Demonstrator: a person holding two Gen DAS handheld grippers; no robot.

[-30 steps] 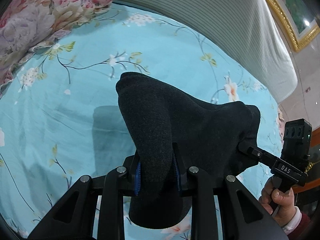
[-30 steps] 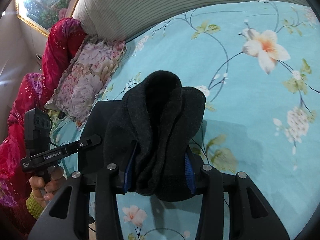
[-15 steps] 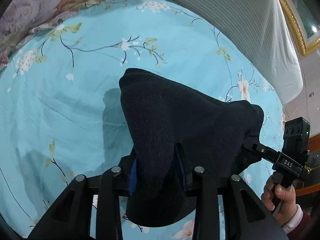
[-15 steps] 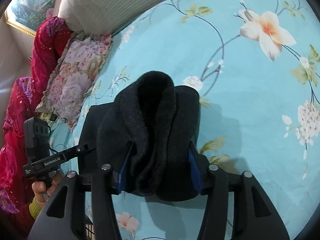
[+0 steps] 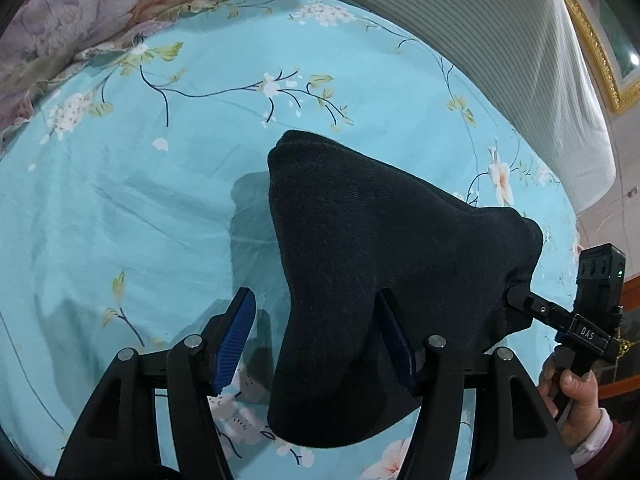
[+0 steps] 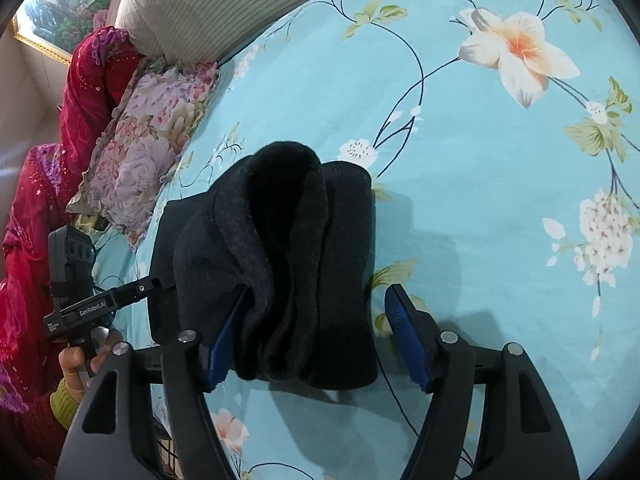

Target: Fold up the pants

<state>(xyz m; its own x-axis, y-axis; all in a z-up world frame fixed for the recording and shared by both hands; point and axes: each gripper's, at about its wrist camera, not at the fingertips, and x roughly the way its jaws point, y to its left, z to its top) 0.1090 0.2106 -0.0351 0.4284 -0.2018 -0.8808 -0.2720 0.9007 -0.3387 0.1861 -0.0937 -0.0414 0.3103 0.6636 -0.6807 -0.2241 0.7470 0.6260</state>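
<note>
The black pants (image 5: pixel 380 264) are bunched in a thick fold over the turquoise flowered bed sheet (image 5: pixel 120 208). In the left wrist view my left gripper (image 5: pixel 316 320) is open; the fabric drapes between its blue pads (image 5: pixel 236 340) and touches only the right one. The right gripper's tip (image 5: pixel 520 298) meets the far end of the bundle. In the right wrist view the pants (image 6: pixel 288 264) lie between the spread blue pads (image 6: pixel 404 340) of my open right gripper (image 6: pixel 316 316). The left gripper (image 6: pixel 120 300) shows at the left beside the bundle.
A floral pillow (image 6: pixel 144 148) and a red blanket (image 6: pixel 36 184) lie at one end of the bed. A striped beige headboard cushion (image 5: pixel 500 40) runs along the far side, with a gold-framed picture (image 5: pixel 596 40) above it.
Both grippers have opened: their pads were clamped on the black fabric in the earlier frames and now stand apart. The bundle has sunk lower towards the sheet.
</note>
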